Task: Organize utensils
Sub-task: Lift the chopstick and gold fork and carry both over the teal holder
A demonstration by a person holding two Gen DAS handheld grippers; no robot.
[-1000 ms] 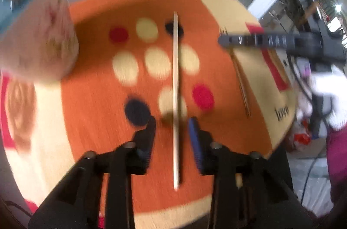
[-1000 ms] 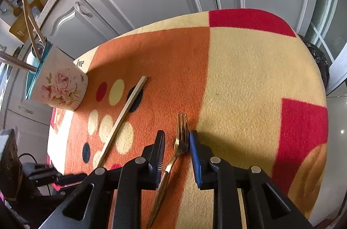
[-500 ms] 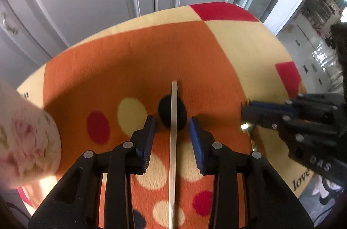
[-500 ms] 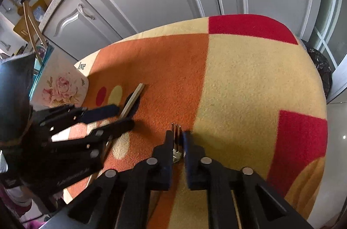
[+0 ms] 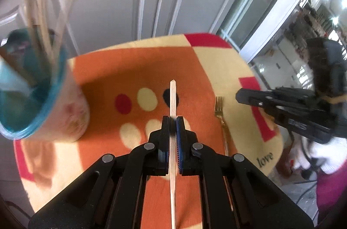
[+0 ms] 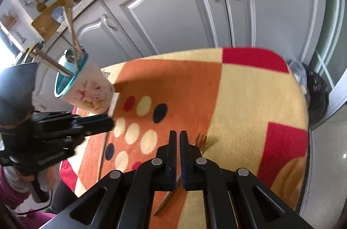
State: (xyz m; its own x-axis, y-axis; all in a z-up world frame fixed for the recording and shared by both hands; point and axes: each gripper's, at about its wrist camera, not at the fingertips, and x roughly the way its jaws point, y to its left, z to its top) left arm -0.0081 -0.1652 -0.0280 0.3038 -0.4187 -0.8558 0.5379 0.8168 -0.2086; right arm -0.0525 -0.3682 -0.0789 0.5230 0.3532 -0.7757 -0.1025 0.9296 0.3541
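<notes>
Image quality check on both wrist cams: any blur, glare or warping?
Left wrist: floral cup at the left edge is smeared and soft, wooden stick stays sharp, cabinets bow from fisheye. Right wrist: mild blur overall, fork soft, bright glare at the far left edge.

Right gripper (image 6: 177, 138) fingers closed, empty; gold fork (image 6: 200, 139) lying on mat (image 6: 249, 99).

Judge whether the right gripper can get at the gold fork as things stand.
Probably yes, but not as it stands. The fork lies uncovered on the mat, just below and beside the right gripper, with nothing in between. However, the jaws are shut and empty, so they would have to open first.
</notes>
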